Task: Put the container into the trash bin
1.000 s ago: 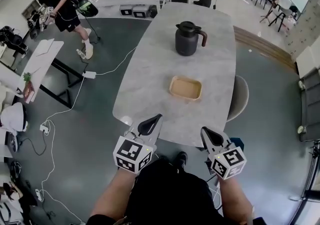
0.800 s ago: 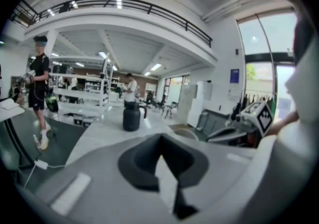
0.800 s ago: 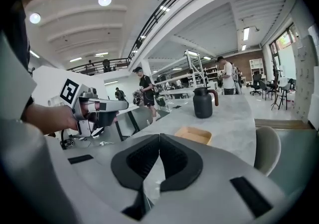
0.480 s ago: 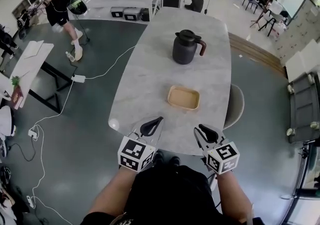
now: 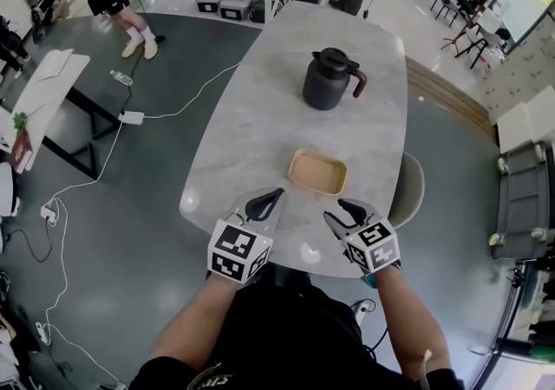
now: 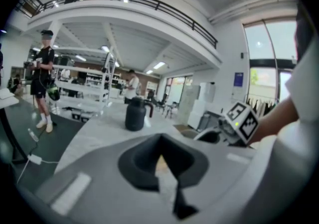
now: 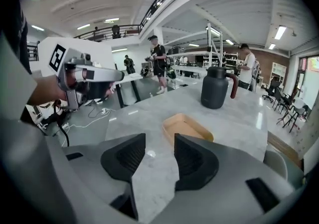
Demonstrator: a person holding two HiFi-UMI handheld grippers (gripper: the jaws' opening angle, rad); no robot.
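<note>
The shallow tan rectangular container sits on the grey counter just ahead; the right gripper, empty jaws opening wide, should straddle its near rim squarely, while the left gripper is closed, empty.

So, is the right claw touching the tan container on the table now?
Apart. The right gripper view shows bare tabletop between the right claw, its jaws opening and empty, and the container ahead.
</note>
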